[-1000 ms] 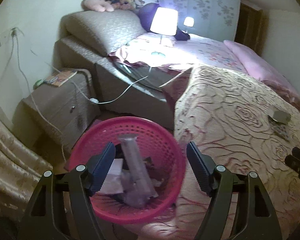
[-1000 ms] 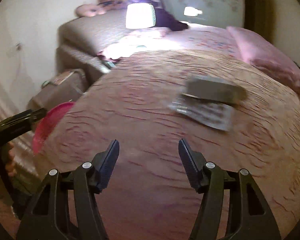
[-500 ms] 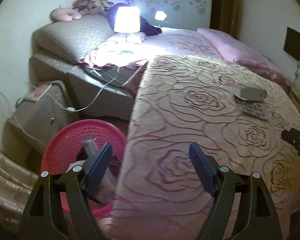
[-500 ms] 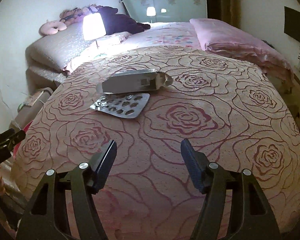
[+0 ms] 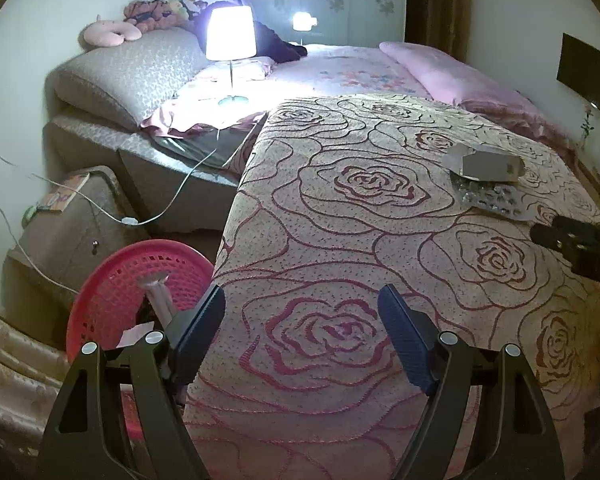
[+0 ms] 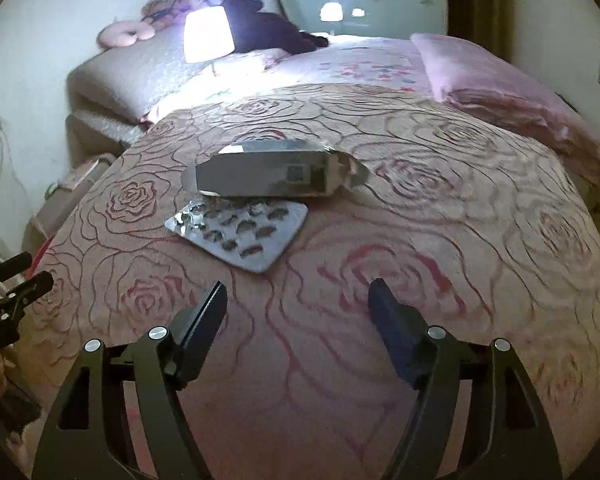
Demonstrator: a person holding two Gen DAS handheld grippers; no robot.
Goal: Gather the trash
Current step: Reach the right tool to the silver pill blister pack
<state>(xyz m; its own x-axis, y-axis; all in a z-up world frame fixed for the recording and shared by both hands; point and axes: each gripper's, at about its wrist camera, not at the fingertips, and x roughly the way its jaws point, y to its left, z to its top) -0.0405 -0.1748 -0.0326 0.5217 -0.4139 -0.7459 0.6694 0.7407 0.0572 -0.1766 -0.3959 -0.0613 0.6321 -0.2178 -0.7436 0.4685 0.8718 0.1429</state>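
A grey cardboard box (image 6: 272,174) with open flaps lies on the rose-patterned bedspread (image 6: 420,240), and a silver blister pack (image 6: 240,230) lies just in front of it. Both also show in the left wrist view: the box (image 5: 486,162) and the blister pack (image 5: 492,198). My right gripper (image 6: 298,300) is open and empty, just short of the blister pack. My left gripper (image 5: 302,310) is open and empty over the bed's left corner. A pink basket (image 5: 140,276) beside the bed holds a grey tube and paper scraps.
A lit lamp (image 5: 231,34) stands on the bed near the pillows. A bedside cabinet (image 5: 64,220) with a book and trailing white cables stands left of the basket. A curtain (image 5: 4,352) hangs at the far left. A pink pillow (image 6: 512,92) lies at the right.
My left gripper swung right, away from above the basket to over the bed corner. My right gripper moved closer to the box and blister pack. Both stayed open.
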